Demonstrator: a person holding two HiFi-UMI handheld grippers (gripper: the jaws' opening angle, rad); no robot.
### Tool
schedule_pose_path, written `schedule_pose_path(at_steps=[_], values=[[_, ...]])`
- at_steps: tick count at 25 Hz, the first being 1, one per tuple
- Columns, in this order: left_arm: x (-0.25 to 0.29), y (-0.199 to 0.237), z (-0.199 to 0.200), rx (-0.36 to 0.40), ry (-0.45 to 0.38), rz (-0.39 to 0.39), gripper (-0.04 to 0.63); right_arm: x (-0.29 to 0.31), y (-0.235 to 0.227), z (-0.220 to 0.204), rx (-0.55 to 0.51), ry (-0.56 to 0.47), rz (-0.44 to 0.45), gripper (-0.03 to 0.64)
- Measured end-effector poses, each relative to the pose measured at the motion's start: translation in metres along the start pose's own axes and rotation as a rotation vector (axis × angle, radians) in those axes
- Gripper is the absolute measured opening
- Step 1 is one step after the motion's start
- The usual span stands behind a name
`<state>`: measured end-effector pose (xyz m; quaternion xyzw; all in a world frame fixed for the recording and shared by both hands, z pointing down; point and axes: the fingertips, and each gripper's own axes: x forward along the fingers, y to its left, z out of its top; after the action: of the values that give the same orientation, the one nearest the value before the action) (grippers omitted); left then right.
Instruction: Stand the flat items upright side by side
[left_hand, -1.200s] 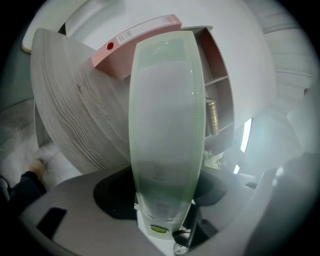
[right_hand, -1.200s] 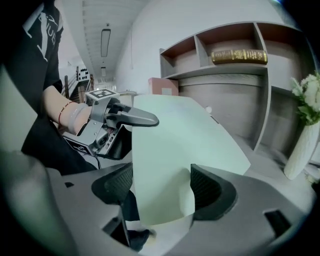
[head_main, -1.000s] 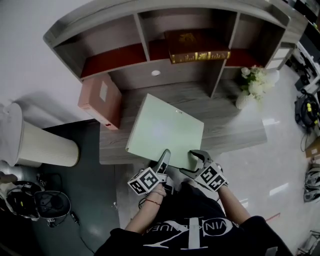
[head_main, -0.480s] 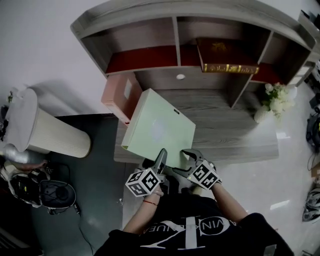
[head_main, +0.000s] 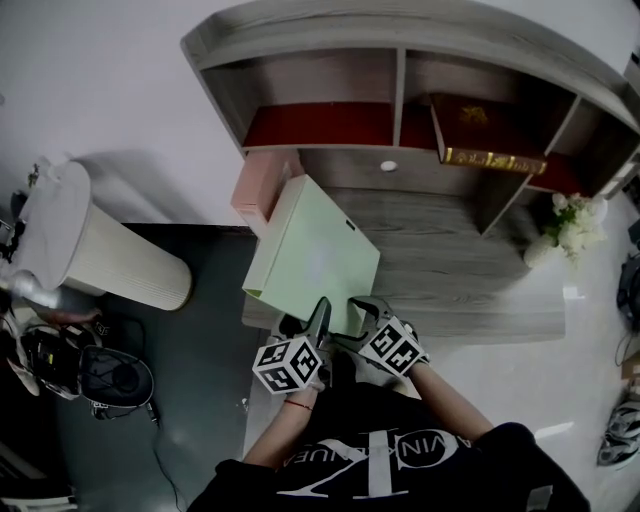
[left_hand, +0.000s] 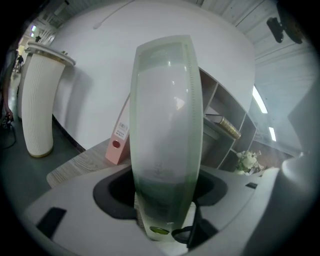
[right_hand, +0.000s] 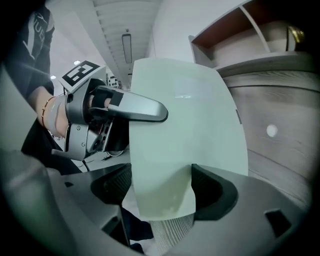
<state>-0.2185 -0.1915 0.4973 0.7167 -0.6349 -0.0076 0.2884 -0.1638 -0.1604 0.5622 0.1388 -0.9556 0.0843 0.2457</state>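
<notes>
A pale green file box (head_main: 315, 255) is tilted up over the grey desk (head_main: 450, 270), its far left corner by an upright pink file box (head_main: 262, 185). My left gripper (head_main: 322, 312) is shut on the green box's near edge, whose narrow side (left_hand: 165, 125) fills the left gripper view. My right gripper (head_main: 362, 310) holds the same near edge just to the right. Its jaws are opening, with the box's corner (right_hand: 185, 125) still filling the gap between them. The pink file box (left_hand: 119, 140) stands behind and to the left.
A shelf unit (head_main: 420, 80) runs along the desk's back, with a brown gold-edged book (head_main: 485, 135) lying in one bay. White flowers (head_main: 570, 230) stand at the desk's right end. A white ribbed bin (head_main: 90, 250) stands on the floor to the left.
Both grippers have carried the green box leftward across the desk, until its far corner reaches the pink file box. The grips look unchanged.
</notes>
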Motion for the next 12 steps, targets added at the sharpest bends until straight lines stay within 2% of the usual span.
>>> schedule_pose_path(at_steps=[6, 12], values=[[0.006, 0.004, 0.009, 0.116, 0.01, 0.021, 0.295, 0.017, -0.006, 0.006, -0.003, 0.009, 0.019, 0.379], [0.011, 0.014, 0.015, 0.151, 0.02, 0.039, 0.299, 0.032, -0.012, 0.012, -0.018, 0.015, 0.042, 0.376]])
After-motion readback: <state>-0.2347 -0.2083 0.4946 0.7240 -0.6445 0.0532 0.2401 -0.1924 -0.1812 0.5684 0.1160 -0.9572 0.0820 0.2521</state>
